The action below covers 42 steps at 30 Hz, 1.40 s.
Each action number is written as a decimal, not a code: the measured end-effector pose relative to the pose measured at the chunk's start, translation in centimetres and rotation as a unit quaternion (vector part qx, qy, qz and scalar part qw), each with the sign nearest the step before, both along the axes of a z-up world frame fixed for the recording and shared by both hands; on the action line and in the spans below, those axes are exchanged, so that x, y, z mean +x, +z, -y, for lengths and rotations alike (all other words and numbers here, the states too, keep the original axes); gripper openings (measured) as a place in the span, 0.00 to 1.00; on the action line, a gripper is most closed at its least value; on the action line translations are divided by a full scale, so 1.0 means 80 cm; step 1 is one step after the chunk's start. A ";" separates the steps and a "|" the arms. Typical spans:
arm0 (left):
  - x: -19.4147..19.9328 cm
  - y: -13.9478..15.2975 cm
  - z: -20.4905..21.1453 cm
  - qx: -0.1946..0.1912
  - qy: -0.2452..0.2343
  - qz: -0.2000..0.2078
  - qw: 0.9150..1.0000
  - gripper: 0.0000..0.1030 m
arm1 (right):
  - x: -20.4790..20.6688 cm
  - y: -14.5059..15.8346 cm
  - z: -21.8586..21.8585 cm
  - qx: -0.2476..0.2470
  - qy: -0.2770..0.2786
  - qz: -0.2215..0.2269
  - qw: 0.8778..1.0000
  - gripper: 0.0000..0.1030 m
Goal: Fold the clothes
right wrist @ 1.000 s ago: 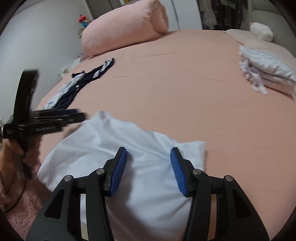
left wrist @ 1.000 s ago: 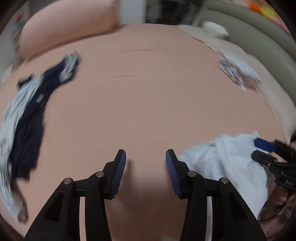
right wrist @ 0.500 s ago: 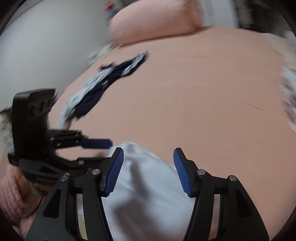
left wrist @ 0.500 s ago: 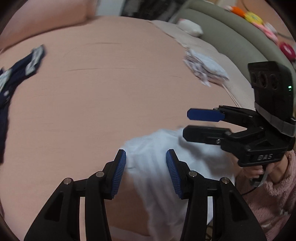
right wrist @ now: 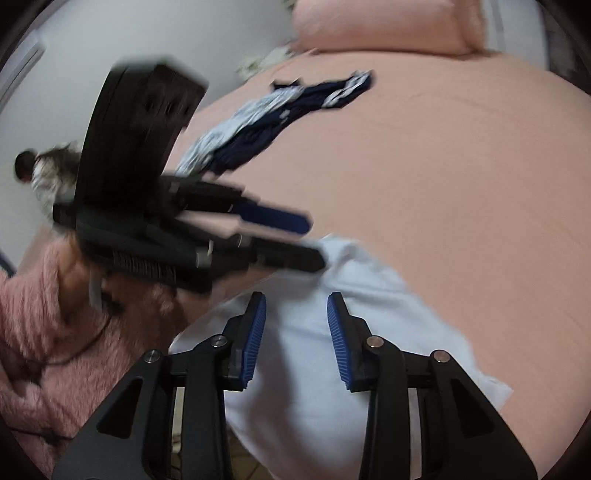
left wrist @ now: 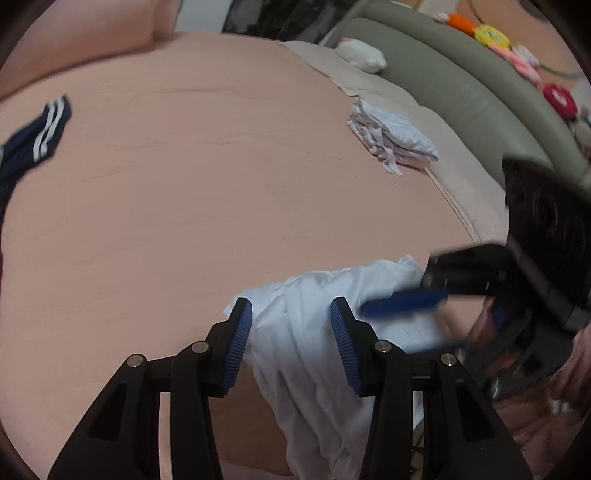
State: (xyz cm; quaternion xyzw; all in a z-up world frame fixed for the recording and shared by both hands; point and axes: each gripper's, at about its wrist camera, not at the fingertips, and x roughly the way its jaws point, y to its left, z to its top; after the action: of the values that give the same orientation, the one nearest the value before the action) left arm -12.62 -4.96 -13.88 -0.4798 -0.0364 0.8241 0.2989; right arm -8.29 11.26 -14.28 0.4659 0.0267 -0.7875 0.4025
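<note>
Left wrist view: looking down at the rumpled white cotton garment (left wrist: 314, 332) lying at the near edge of the peach-sheeted bed (left wrist: 221, 184), part of it hanging off over the bed's side. Left tongs (left wrist: 291, 325) standing wide open above the cloth, the 2 blue ribbed pads (left wrist: 240, 332) straddling its bunched left end, gripping nothing. Seeing the right tongs (left wrist: 406, 299) blurred, coming in from the right over the same heap, 1 blue pad above the cloth. Noting a folded pale stack (left wrist: 395, 136) well apart at the far right and a navy striped garment (left wrist: 40, 140) at the far left.

Right wrist view: right tongs (right wrist: 295, 325) open, a little narrower than the left pair, holding nothing, hovering over the smoother right part of the white garment (right wrist: 314, 369). Seeing the left tongs (right wrist: 306, 240) blurred, reaching in from the left, fingers parted and stacked 1 above the other, lower finger touching or just above the cloth's far corner; cannot tell which. Pink pillow (right wrist: 380, 26) lying at the bed's far end.

Judging the relation: garment's long axis running roughly left to right along the bed edge, directly beneath and ahead of both tongs, each nearer its own end. Likely calling for pinching 2 corners and spreading the cloth flat further onto the bed.
</note>
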 end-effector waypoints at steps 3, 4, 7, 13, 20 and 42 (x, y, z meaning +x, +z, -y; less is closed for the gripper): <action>-0.008 0.008 -0.017 -0.005 -0.007 -0.016 1.000 0.36 | -0.015 0.002 -0.023 0.024 -0.070 -0.029 0.997 0.45; -0.014 0.006 -0.022 -0.015 -0.008 -0.011 1.000 0.34 | -0.022 -0.001 -0.029 0.032 -0.087 -0.026 0.995 0.46; -0.031 -0.008 -0.036 -0.046 -0.016 0.021 0.999 0.25 | -0.038 -0.019 -0.036 0.067 -0.092 0.008 0.994 0.46; -0.017 -0.025 -0.044 -0.108 -0.026 0.050 0.992 0.11 | -0.009 -0.025 -0.039 0.091 -0.074 0.001 0.993 0.36; 0.003 -0.001 -0.039 -0.140 0.028 0.004 0.990 0.05 | 0.033 -0.029 -0.041 0.112 -0.051 -0.016 0.992 0.28; 0.002 0.003 0.018 -0.075 0.000 0.025 0.997 0.10 | -0.014 0.016 -0.028 0.065 -0.058 -0.038 0.995 0.56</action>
State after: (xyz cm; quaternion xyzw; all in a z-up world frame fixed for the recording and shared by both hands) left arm -12.45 -6.36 -13.61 -0.5214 0.0183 0.8122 0.2612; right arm -9.42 13.49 -12.97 0.4614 0.0667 -0.8233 0.3238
